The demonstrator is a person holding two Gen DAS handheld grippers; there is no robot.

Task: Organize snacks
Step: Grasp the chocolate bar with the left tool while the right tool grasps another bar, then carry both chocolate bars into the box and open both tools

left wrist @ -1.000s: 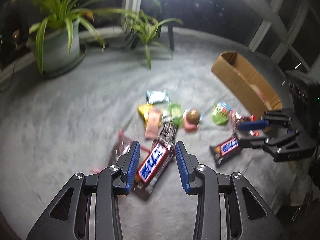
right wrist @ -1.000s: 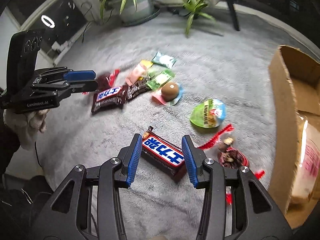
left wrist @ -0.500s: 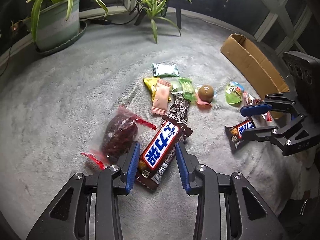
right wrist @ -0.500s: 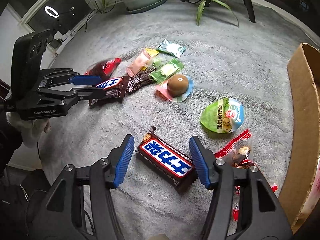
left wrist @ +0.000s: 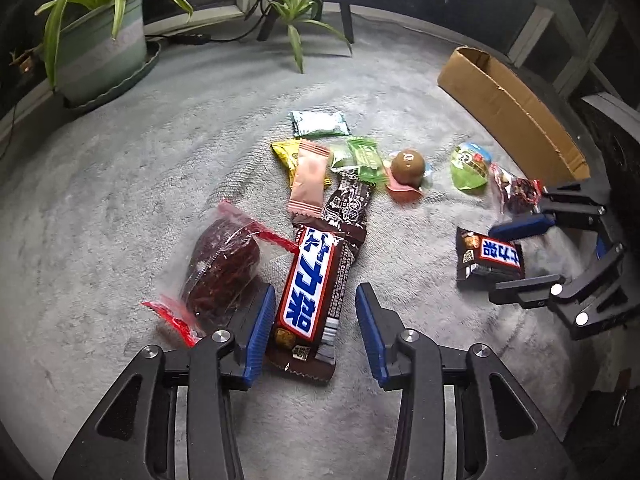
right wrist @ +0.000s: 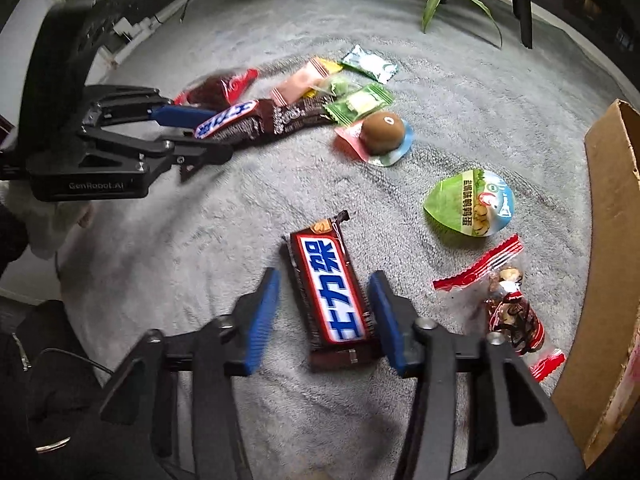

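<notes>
With nearly every snack lying loose on the carpet (left wrist: 120, 208), the opening left hand-held gripper (left wrist: 316, 320) and closing right hand-held gripper (right wrist: 324, 312) each straddled a Snickers bar (left wrist: 310, 284) ungripped, the cardboard box (right wrist: 612, 240) beside the right one.

Home interior, living-room or sunroom corner at night. Grey plush carpet (left wrist: 120, 184) as floor. Potted spider plant (left wrist: 100, 36) in green pot on saucer, second smaller plant (left wrist: 296, 4) beside dark window. White lattice frame (left wrist: 560, 20) at right. Open cardboard box (left wrist: 504, 100) on carpet, wrapped snacks (left wrist: 320, 168) scattered nearby.
</notes>
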